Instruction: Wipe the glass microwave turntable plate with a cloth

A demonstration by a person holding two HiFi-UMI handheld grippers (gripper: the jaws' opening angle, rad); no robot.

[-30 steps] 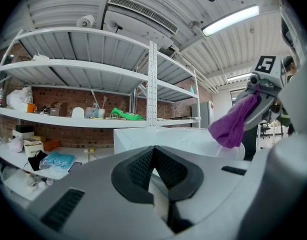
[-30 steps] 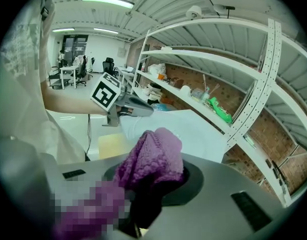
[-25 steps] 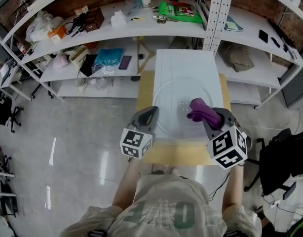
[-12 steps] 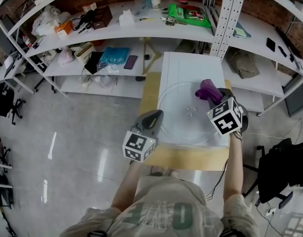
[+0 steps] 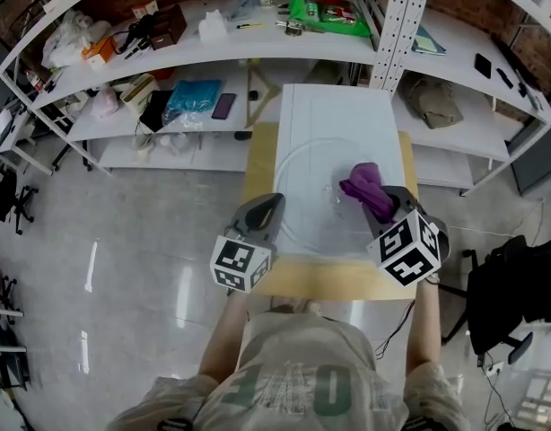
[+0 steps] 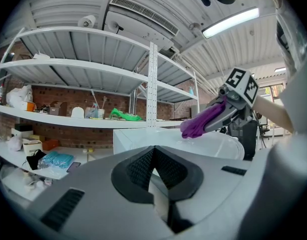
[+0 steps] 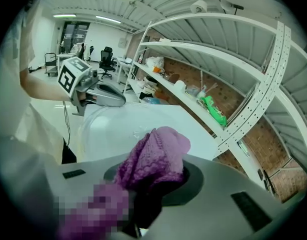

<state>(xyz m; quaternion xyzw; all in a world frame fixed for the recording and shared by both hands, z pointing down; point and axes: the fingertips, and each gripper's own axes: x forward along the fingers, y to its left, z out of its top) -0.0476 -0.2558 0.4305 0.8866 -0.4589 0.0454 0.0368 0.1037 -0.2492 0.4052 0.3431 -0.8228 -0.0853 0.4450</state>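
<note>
We see the right hand-held gripper point(image 5: 380, 206) clamped on a crumpled purple knitted cloth point(image 5: 365, 185), held down on the right half of the round clear glass turntable plate point(image 5: 302, 227), which lies flat on the white bench point(image 5: 338, 115). The left hand-held gripper point(image 5: 272, 205) sits at the plate's left rim, jaws together with nothing visible between them (perhaps steadying it). We judge the wiping mid-course, with the left half yet to be covered.

Head cam is set high, aimed steeply down on counter point(image 5: 340, 115). Left gripper point(image 6: 153, 169) cam is aimed toward 1 o'clock, right gripper point(image 7: 151, 184) cam toward 11, both low & close; plate point(image 5: 302, 206) is shared by all.
</note>
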